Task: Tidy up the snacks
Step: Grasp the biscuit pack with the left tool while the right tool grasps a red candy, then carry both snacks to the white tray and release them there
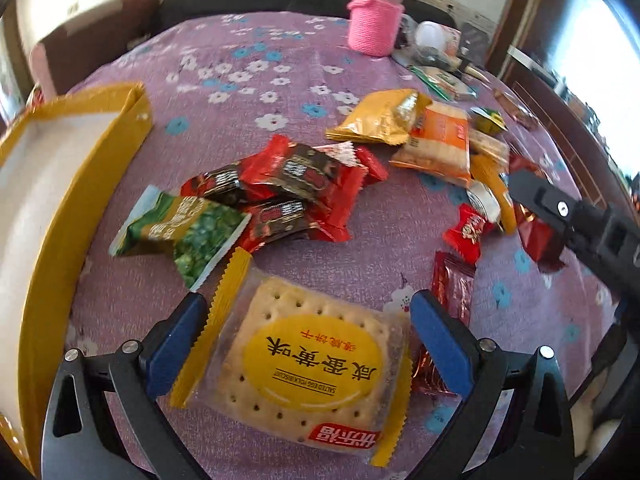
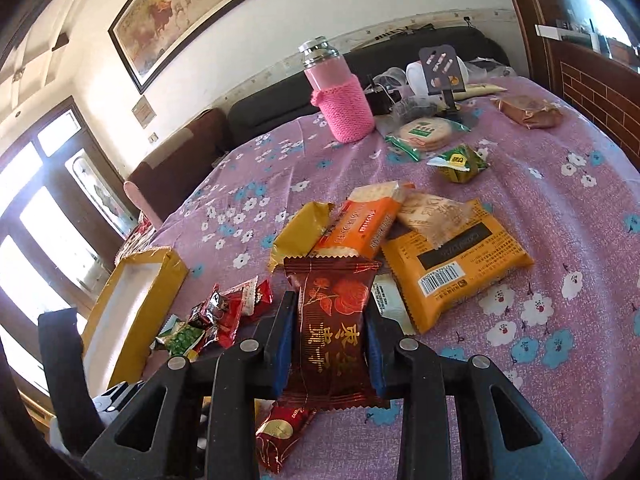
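Left gripper (image 1: 308, 340) straddles biscuit packet (image 1: 304, 364), unclamped

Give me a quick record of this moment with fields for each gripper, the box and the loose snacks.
left gripper: open, straddling a salted egg yolk biscuit pack
right gripper: shut on a dark red rose-print packet
box: yellow, white inside, no snacks visible in it
loose snacks: red candies, green pea bag, orange cracker pack
surface: purple floral cloth
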Demonstrator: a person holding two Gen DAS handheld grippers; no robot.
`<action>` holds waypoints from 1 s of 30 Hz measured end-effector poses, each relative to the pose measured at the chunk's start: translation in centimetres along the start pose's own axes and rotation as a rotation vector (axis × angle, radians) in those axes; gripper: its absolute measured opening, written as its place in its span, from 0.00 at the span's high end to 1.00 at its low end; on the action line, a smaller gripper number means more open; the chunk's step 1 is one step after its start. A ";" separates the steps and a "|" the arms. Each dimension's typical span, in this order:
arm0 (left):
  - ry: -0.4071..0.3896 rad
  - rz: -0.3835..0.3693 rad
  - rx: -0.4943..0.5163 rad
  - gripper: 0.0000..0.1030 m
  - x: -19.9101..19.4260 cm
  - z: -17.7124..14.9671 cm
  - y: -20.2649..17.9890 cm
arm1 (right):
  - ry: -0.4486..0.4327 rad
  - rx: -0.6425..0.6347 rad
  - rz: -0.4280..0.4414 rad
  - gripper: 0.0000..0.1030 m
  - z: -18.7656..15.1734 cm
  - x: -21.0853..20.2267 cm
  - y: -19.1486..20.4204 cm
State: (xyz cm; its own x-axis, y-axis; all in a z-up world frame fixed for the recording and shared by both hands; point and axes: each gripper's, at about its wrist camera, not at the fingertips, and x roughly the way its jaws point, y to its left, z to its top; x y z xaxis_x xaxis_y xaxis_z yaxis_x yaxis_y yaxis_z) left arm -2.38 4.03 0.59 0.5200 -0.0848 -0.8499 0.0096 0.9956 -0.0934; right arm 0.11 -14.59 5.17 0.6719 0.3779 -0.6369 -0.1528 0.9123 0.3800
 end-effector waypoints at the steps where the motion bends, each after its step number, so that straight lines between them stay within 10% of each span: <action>1: 0.003 0.006 0.041 0.02 0.0 -0.1 -0.4 | 0.002 0.003 0.001 0.69 0.0 0.0 -0.1; 6: -0.032 -0.043 0.106 0.28 -1.7 -1.1 0.1 | -0.009 0.012 -0.001 0.69 -0.2 -0.3 -0.3; 14: -0.063 -0.139 0.022 0.41 -4.6 -1.9 3.6 | -0.004 -0.006 -0.024 0.69 -0.6 0.0 0.1; 30: -0.047 -0.073 0.315 0.16 -3.5 -3.4 -0.2 | 0.026 -0.019 -0.057 0.69 -1.4 1.3 0.5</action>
State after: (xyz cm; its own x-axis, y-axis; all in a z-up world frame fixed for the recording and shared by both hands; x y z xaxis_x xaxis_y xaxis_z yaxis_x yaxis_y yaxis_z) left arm -7.05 4.03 1.80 0.5475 -0.1615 -0.8211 0.3081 0.9512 0.0184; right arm -0.14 -13.44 3.57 0.6608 0.3295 -0.6744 -0.1288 0.9350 0.3305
